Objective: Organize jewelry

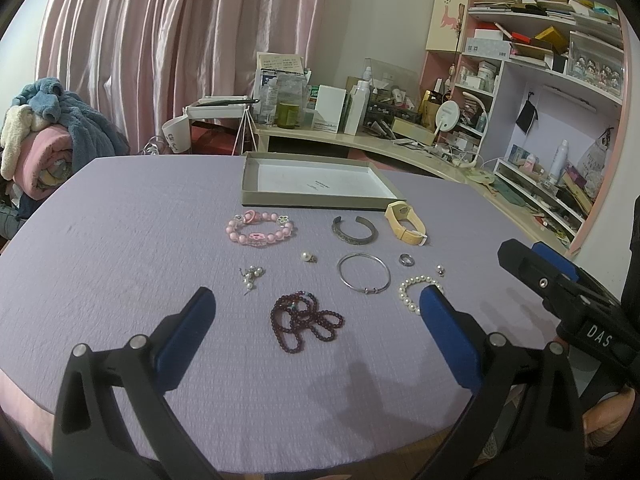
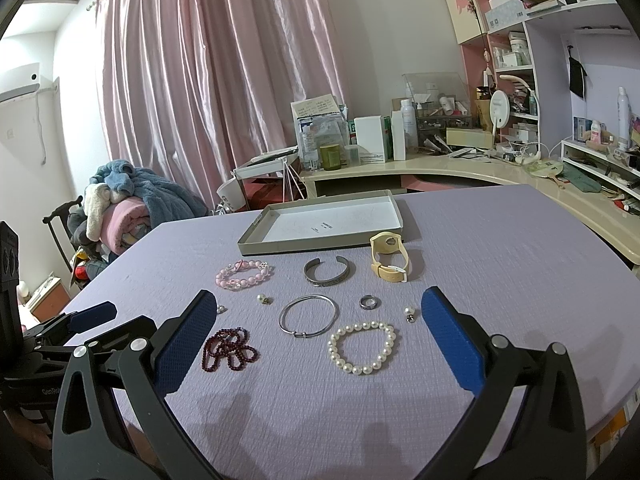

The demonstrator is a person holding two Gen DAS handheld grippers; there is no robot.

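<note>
Jewelry lies spread on the lilac table (image 1: 120, 240). It includes a pink bead bracelet (image 1: 260, 229), a silver cuff (image 1: 355, 236), a yellow watch (image 1: 404, 222), a thin bangle (image 1: 370, 291), a ring (image 1: 405, 259), a pearl bracelet (image 2: 360, 370), dark red beads (image 1: 304, 320) and pearl earrings (image 1: 250, 274). An empty grey tray (image 1: 320, 201) sits behind them. My left gripper (image 1: 317, 289) hovers open above the red beads. My right gripper (image 2: 319, 291) hovers open over the bangle (image 2: 302, 334) and pearls. Neither holds anything.
Behind the table stand a cluttered cream desk (image 1: 360, 140) and pink shelves (image 1: 560, 80) at the right. A pile of blankets (image 1: 52, 136) is at the left, and pink curtains hang behind. The near part of the tablecloth in front of the jewelry is bare.
</note>
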